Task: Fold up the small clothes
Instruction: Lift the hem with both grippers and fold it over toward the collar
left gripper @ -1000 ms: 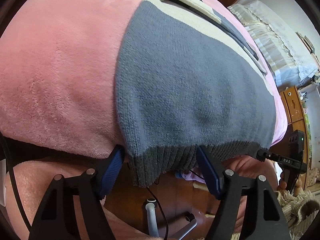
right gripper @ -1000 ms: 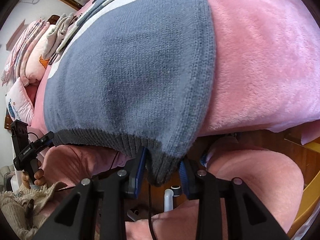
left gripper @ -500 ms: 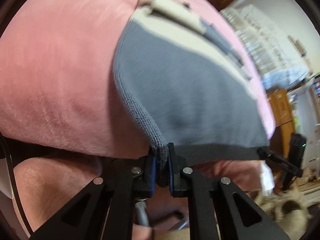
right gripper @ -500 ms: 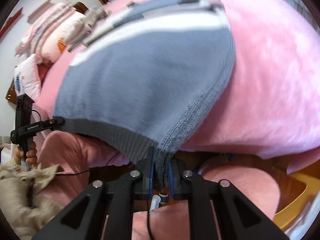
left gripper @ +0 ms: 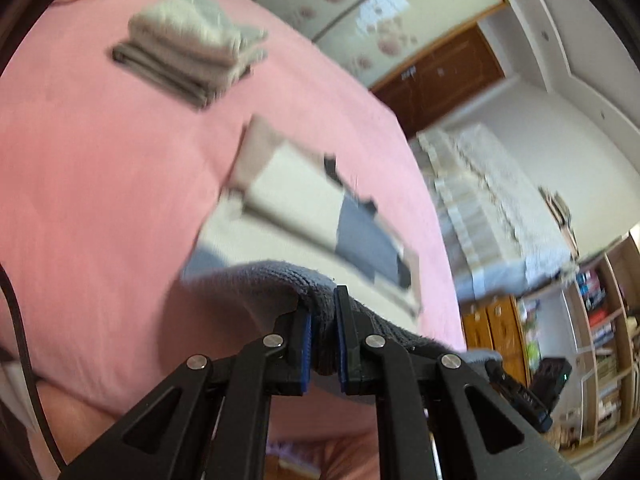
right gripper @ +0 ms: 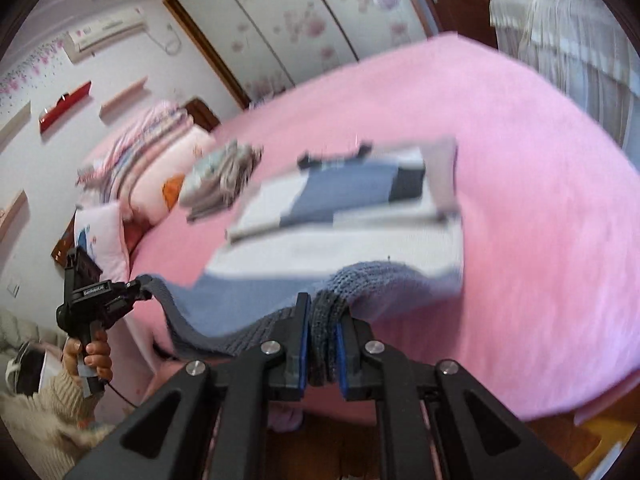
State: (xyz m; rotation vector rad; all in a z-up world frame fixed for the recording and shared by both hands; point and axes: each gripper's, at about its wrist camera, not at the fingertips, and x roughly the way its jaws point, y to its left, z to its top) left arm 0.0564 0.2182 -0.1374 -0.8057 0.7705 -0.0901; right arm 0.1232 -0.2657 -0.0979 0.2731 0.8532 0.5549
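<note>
With both grippers clamped on the dark ribbed hem, the grey-and-cream knitted sweater (left gripper: 280,208) hangs lifted off the fuzzy pink bed blanket (left gripper: 100,168) at its near edge — far half lies flat, blurred. Left gripper (left gripper: 323,340) pinches one hem corner, jaws tight on knit. Right gripper (right gripper: 323,354) grips the other corner, same way. Stack of folded beige-grey clothes (left gripper: 192,48) sits further back on the blanket — well apart from the sweater.

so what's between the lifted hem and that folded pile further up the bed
The sweater's own cream and grey folded top, then bare pink blanket before the pile. The left wrist view shows it.
</note>
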